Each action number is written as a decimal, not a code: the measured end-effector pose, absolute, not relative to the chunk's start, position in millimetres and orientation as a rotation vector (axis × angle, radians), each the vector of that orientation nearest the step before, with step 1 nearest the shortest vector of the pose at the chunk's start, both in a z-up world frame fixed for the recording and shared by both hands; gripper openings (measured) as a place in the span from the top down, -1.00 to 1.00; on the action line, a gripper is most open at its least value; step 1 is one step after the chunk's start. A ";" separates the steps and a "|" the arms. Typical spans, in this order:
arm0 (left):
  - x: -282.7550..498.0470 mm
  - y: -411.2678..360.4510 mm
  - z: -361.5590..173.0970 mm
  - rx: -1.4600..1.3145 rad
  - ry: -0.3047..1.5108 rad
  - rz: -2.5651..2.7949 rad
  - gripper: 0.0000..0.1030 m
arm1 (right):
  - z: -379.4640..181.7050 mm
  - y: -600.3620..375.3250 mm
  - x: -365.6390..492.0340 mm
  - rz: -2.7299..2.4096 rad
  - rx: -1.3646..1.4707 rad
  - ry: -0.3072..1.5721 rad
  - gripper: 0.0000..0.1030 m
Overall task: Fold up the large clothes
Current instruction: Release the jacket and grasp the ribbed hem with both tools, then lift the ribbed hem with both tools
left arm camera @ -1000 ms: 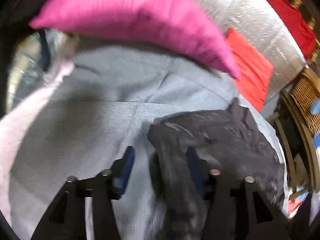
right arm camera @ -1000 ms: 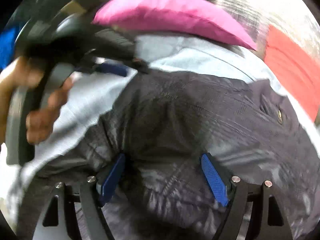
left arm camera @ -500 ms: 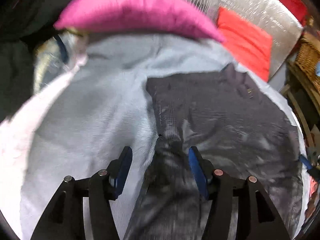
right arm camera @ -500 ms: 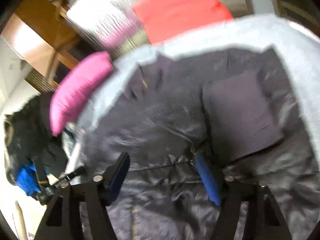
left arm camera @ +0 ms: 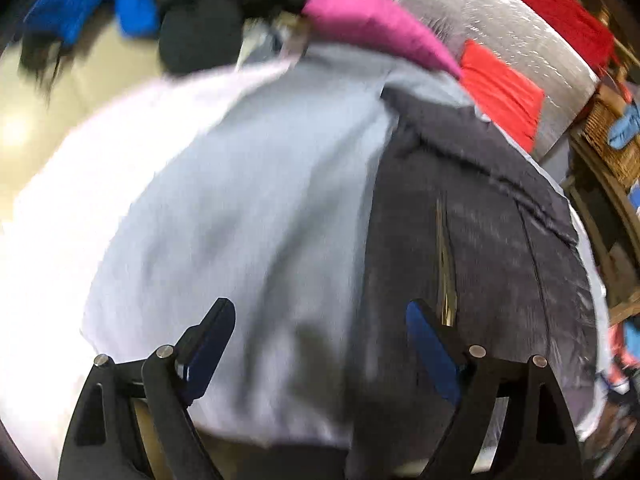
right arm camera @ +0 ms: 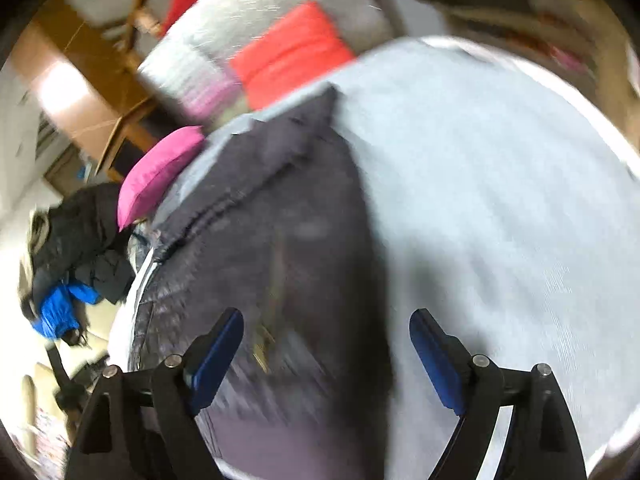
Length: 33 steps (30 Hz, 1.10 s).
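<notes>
A: Looking through the left wrist view first. Left tool hanging over the pale grey bedsheet, jaws spreading wide, gripping nothing; only sheet and the garment's edge lying beneath the gap.

B: Dark jacket lying flat on the right half of that sheet, collar end pointing toward the pink pillow, a light seam or zip line running down its middle.

A: Around it: pink pillow sitting at the sheet's far edge, orange-red cushion just beyond the collar, leaning on a silvery grey surface. Heap of black and blue clothes piling up top left. Wicker basket showing at the right edge.

B: Everything smearing with motion blur; lower right corner cut off, bright patch at left washing out the sheet's edge.

A: Switching to the right wrist view. Right tool also hovering, jaws widening, pinching nothing; jacket passing under the left pad, bare sheet under the right.

B: Pillow lying left of the collar, cushion above it, black and blue heap at far left, brown wooden furniture behind.

A: Blurring heavily again; jacket's lower end running out of the picture. Reading no labels or writing anywhere in either view.
</notes>
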<state>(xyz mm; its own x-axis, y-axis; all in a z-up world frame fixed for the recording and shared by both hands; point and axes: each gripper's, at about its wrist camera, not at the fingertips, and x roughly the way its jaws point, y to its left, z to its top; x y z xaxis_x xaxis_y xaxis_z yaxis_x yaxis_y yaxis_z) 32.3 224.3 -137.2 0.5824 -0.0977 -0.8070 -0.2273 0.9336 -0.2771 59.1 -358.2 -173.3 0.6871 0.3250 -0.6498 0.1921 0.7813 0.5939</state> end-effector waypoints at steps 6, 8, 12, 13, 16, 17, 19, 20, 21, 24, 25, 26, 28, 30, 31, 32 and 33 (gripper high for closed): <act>27.1 199.1 -149.7 -0.378 0.973 0.044 -0.70 | -189.1 -349.1 52.1 0.198 0.780 0.816 -0.72; 33.7 188.3 -156.0 -0.356 1.004 0.042 -0.70 | -198.5 -339.2 55.5 0.219 0.782 0.850 -0.72; 37.0 173.7 -163.5 -0.356 1.044 0.021 -0.70 | -202.7 -319.5 52.5 0.246 0.765 0.858 -0.71; 35.3 170.4 -162.4 -0.352 1.040 0.006 -0.70 | -202.3 -315.2 51.5 0.265 0.767 0.864 -0.70; 35.2 160.6 -160.4 -0.315 1.033 -0.002 -0.70 | -199.9 -309.7 47.8 0.281 0.772 0.850 -0.69; 37.1 160.0 -162.9 -0.315 1.039 0.004 -0.70 | -201.9 -309.2 47.9 0.279 0.770 0.854 -0.69; 43.9 159.7 -169.1 -0.338 1.056 0.009 -0.70 | -209.3 -310.2 49.9 0.266 0.779 0.871 -0.62; 44.6 160.1 -170.6 -0.352 1.056 0.008 -0.70 | -210.2 -310.8 49.1 0.264 0.785 0.865 -0.59; 43.8 160.6 -170.7 -0.359 1.051 0.006 -0.69 | -210.1 -312.6 46.7 0.265 0.784 0.863 -0.55; 41.2 160.5 -170.1 -0.351 1.043 -0.019 -0.20 | -210.7 -311.0 45.0 0.230 0.713 0.889 -0.12; 41.4 160.3 -169.6 -0.354 1.046 -0.022 0.03 | -211.8 -312.6 44.6 0.206 0.694 0.904 0.03; 41.9 160.3 -168.6 -0.348 1.050 -0.008 0.08 | -213.5 -315.9 44.5 0.194 0.692 0.916 0.29; 41.3 161.9 -167.8 -0.349 1.050 -0.011 0.23 | -215.3 -319.8 44.4 0.191 0.695 0.927 0.50; 37.7 161.7 -165.1 -0.326 1.051 0.005 0.60 | -213.2 -317.6 44.6 0.188 0.671 0.935 0.65; 36.1 161.6 -161.7 -0.328 1.047 -0.003 0.68 | -209.2 -315.2 44.3 0.193 0.661 0.931 0.68; 31.9 163.1 -157.2 -0.337 1.039 -0.008 0.70 | -203.4 -312.8 43.3 0.209 0.657 0.919 0.74; 25.7 165.5 -152.2 -0.343 1.029 -0.013 0.73 | -196.0 -311.0 41.8 0.226 0.656 0.903 0.76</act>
